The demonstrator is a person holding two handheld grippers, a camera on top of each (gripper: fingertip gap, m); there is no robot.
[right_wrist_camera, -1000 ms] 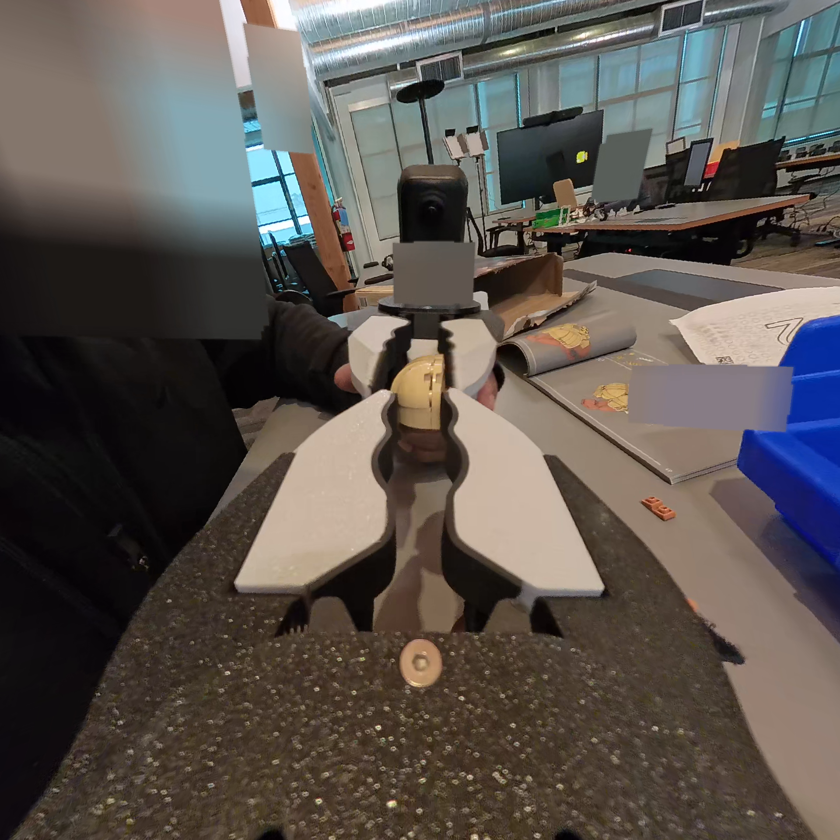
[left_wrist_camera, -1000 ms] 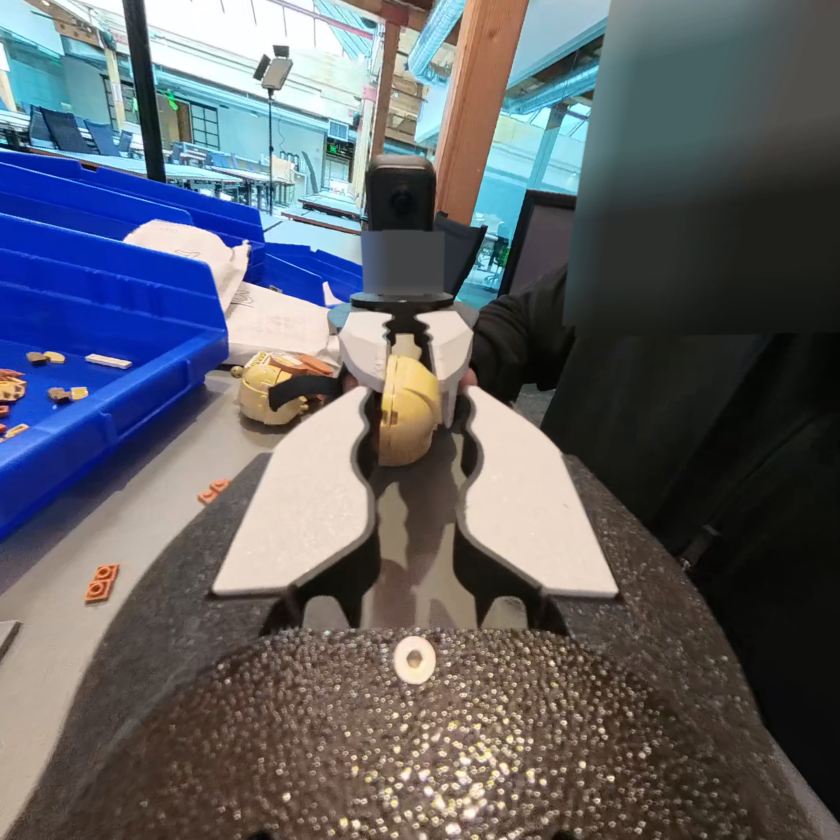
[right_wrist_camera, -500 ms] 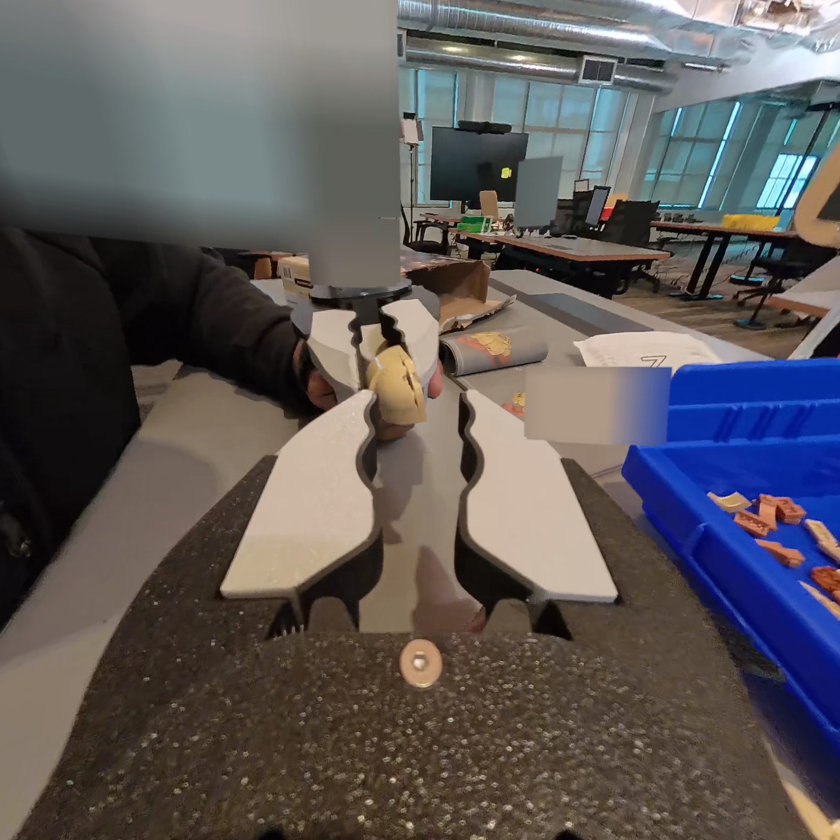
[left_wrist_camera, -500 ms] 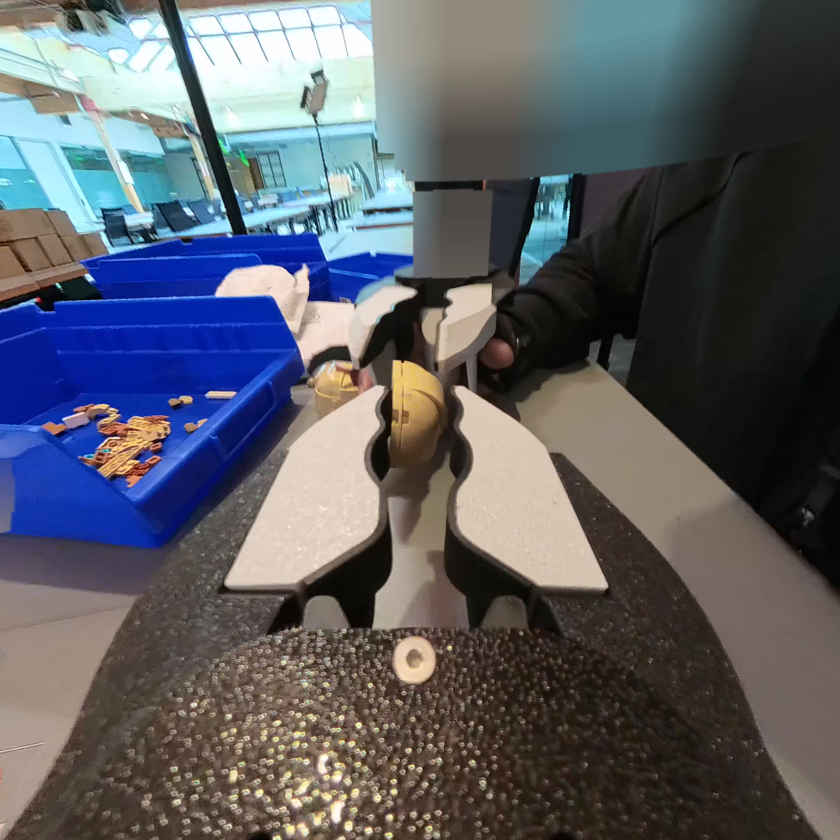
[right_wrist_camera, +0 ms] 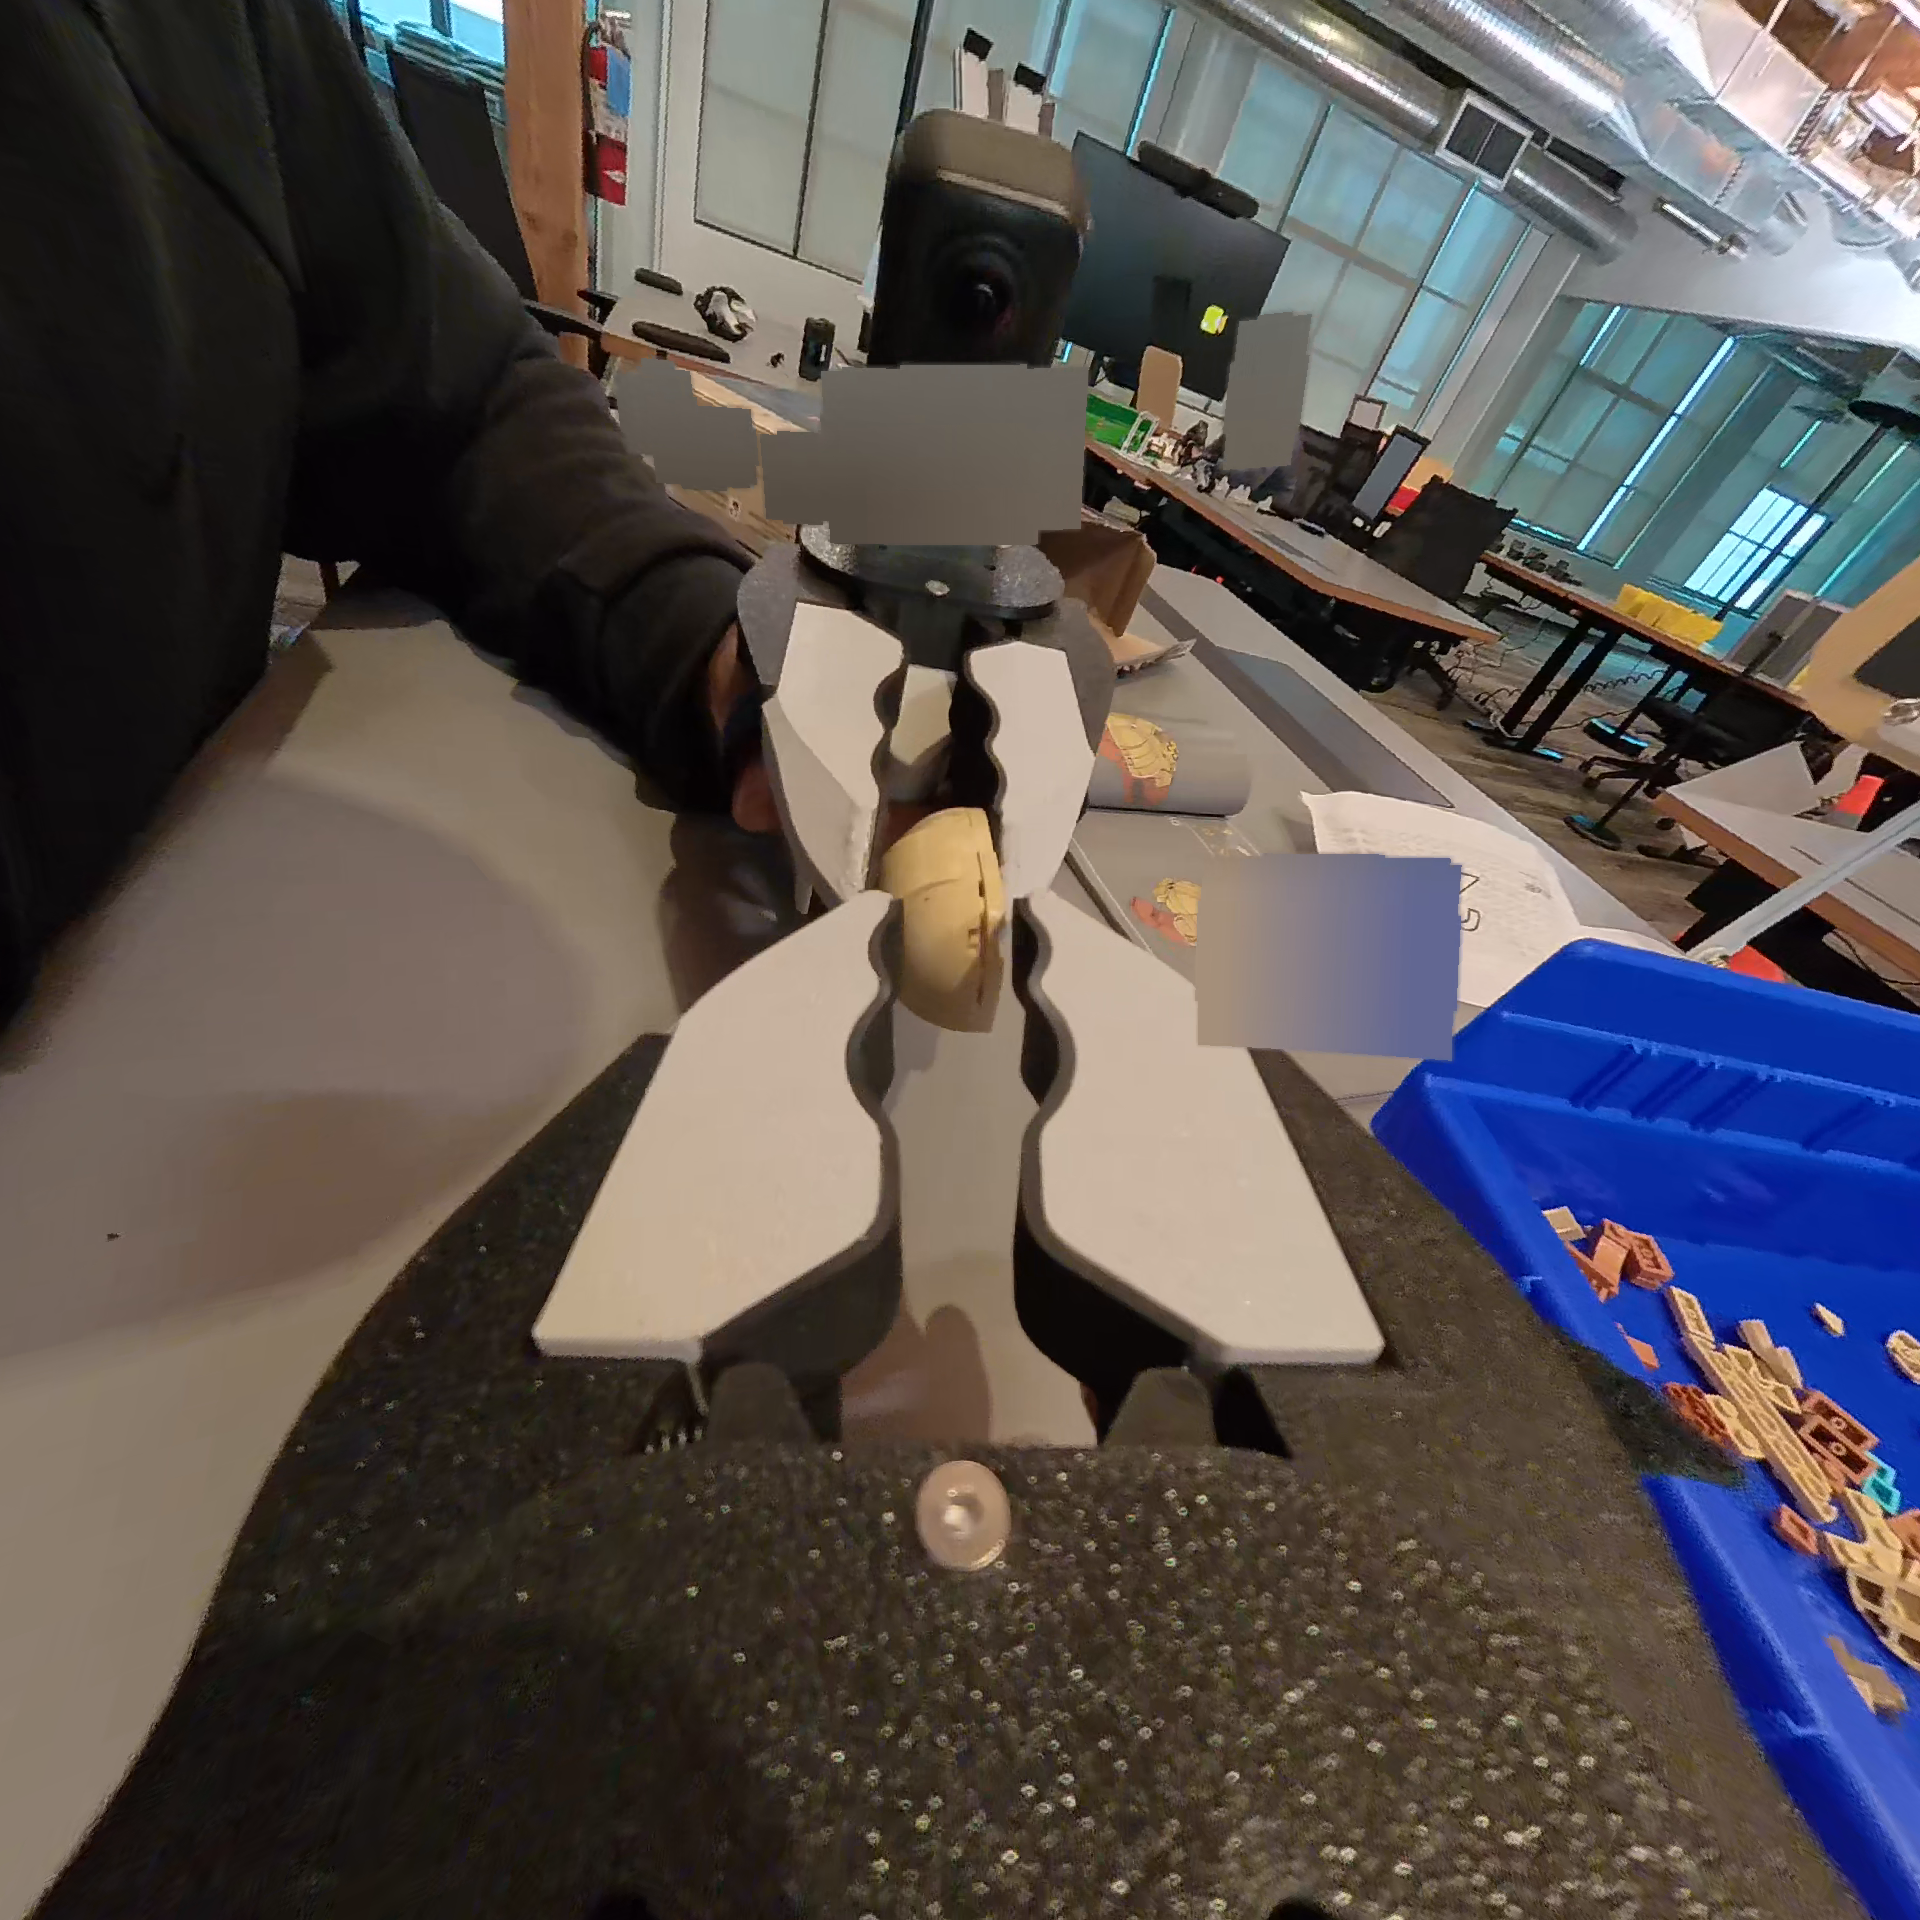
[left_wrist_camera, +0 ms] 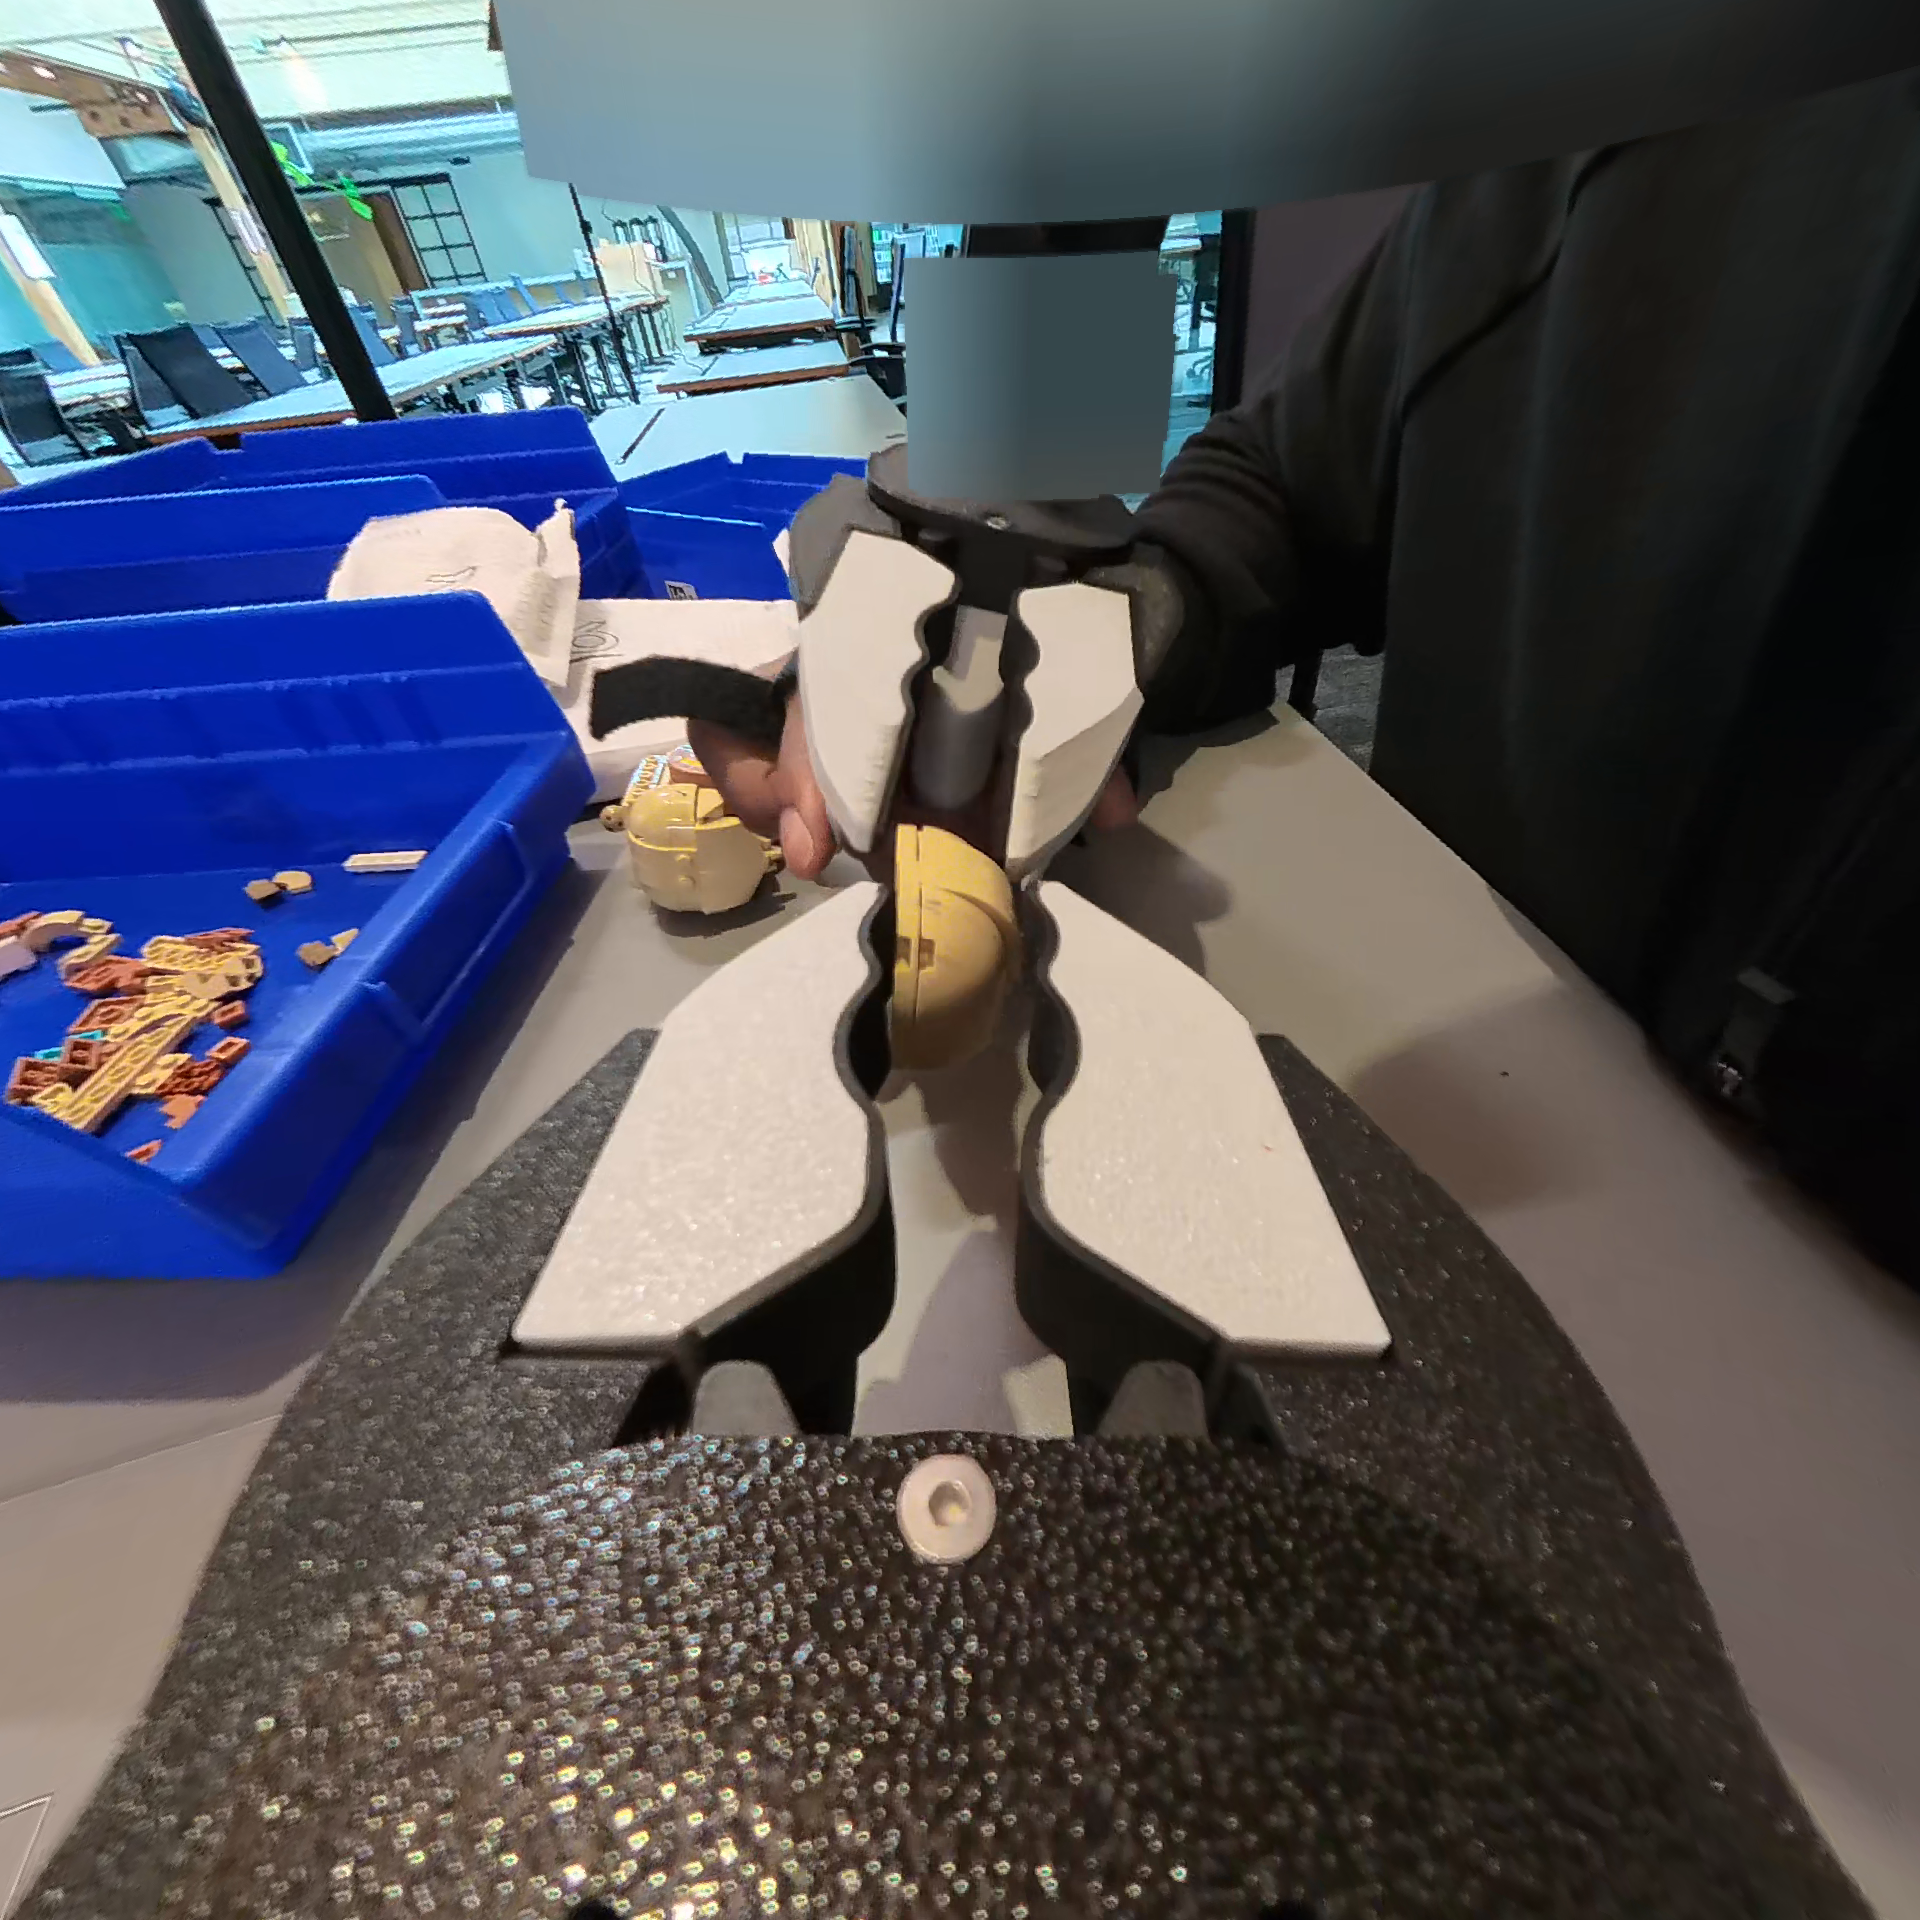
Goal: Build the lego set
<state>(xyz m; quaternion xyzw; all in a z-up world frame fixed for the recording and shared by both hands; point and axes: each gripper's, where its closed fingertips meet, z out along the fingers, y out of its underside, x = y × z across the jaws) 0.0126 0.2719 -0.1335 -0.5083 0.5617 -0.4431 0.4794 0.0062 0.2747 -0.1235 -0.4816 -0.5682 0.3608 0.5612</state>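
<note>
Grey table [left_wrist_camera: 1351, 935], grippers facing, pinching tan dome [left_wrist_camera: 951, 966]

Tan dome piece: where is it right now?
The tan dome piece is off the table, pinched at the tips of the left gripper with the right gripper meeting it head-on. The half-built tan model sits behind on the table, beside the blue bin.

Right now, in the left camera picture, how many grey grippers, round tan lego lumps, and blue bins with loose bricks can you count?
Grey two-finger grippers: 2, left gripper and right gripper
Round tan lego lumps: 2, tan dome piece between the gripper fingers, tan rounded lego body on the table
Blue plastic bin with loose bricks: 1
Total: 5
</note>
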